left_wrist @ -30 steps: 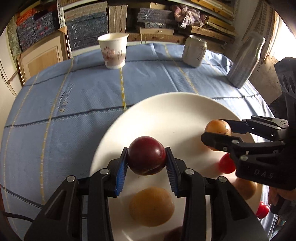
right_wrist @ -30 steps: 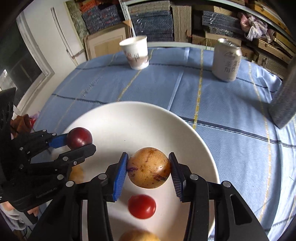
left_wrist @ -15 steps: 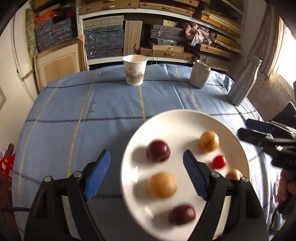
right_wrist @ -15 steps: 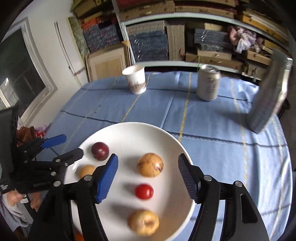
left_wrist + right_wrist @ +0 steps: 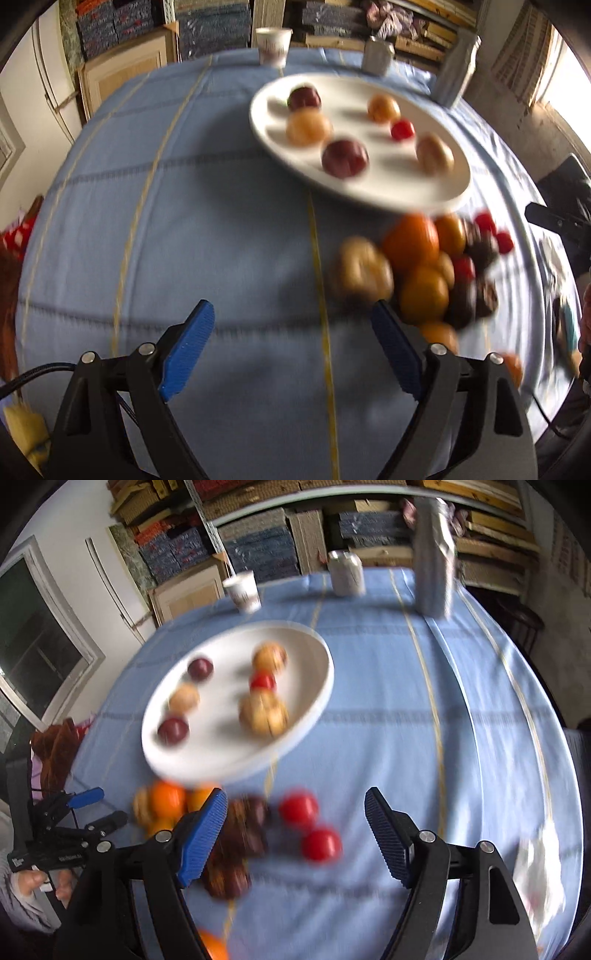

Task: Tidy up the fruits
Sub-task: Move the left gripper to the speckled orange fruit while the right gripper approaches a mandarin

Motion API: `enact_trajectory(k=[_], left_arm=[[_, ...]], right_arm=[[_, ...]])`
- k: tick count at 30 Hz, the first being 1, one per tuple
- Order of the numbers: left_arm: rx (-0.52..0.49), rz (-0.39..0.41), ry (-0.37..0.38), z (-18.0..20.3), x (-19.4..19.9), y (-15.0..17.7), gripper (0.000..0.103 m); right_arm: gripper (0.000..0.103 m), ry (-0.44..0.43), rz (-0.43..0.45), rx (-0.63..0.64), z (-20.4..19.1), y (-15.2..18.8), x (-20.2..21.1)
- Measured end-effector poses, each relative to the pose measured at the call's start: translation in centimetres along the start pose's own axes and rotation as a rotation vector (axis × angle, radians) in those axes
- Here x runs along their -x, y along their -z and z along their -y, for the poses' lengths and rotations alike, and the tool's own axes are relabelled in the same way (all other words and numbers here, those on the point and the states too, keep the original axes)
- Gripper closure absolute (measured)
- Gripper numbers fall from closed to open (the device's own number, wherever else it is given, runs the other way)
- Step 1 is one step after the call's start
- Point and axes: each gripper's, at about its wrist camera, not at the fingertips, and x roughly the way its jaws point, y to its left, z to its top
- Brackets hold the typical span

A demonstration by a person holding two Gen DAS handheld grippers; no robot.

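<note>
A white plate (image 5: pixel 436 192) (image 5: pixel 317 698) on the blue tablecloth holds several fruits: two dark red plums (image 5: pixel 345 158) (image 5: pixel 200 668), tan passion fruits (image 5: pixel 308 127) (image 5: pixel 264 710) and a red cherry tomato (image 5: pixel 402 130) (image 5: pixel 263 681). A loose pile of oranges (image 5: pixel 412 242) (image 5: pixel 168 799), dark fruits (image 5: pixel 245 827) and red tomatoes (image 5: pixel 320 843) lies on the cloth in front of the plate. My left gripper (image 5: pixel 291 349) is open and empty, above the cloth left of the pile. My right gripper (image 5: pixel 295 834) is open and empty, above the pile. Both views are blurred.
A paper cup (image 5: pixel 272 46) (image 5: pixel 242 590), a drink can (image 5: pixel 376 55) (image 5: pixel 346 572) and a silver bottle (image 5: pixel 452 74) (image 5: pixel 432 557) stand at the table's far edge. Shelves with stacked boxes stand behind. A white wrapper (image 5: pixel 535 867) lies at the right.
Both grippers let go of their fruits on the plate, opened, and pulled back and up. The loose fruit pile in front of the plate has come into view.
</note>
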Motion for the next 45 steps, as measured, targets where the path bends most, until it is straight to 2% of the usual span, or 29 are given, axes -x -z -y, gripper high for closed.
enact_trajectory(k=[4,10,17,22,25,29,35,38,43,45], left_arm=[[0.01,-0.024,0.012,0.5,0.0,2.0,0.018],[-0.015,-0.016,0.041,1.6,0.4,2.2,0.018],[-0.086,0.004,0.079,3.6,1.1,2.4,0.015],[-0.153,0.057,0.138,5.2,2.2,2.4,0.015],[-0.219,0.021,0.144,6.6,1.6,2.6,0.015],[-0.241,-0.007,0.147,7.7,-0.1,2.3,0.015],[-0.208,-0.008,0.144,7.0,-1.5,2.1,0.033],[-0.168,-0.006,0.176,6.0,-1.2,2.2,0.036],[-0.186,-0.004,0.225,6.5,-1.1,2.3,0.059],[-0.197,-0.001,0.227,6.8,-1.1,2.6,0.06]], right_arm=[[0.025,0.01,-0.055,-0.045,1.5,3.8,0.4],[0.025,-0.006,-0.086,-0.097,2.5,6.6,0.8],[0.025,-0.064,-0.065,0.002,-0.3,6.9,1.5],[0.025,-0.104,-0.066,0.074,-1.8,7.0,2.1],[0.025,-0.119,-0.076,0.089,-2.3,7.1,2.1],[0.024,-0.121,-0.087,0.095,-2.4,7.6,2.2],[0.024,-0.102,-0.082,0.093,-2.0,8.1,2.6],[0.024,-0.108,-0.098,0.094,-2.2,8.3,2.3],[0.024,-0.127,-0.132,0.158,-3.8,8.6,1.6],[0.024,-0.134,-0.139,0.177,-4.2,8.7,1.6]])
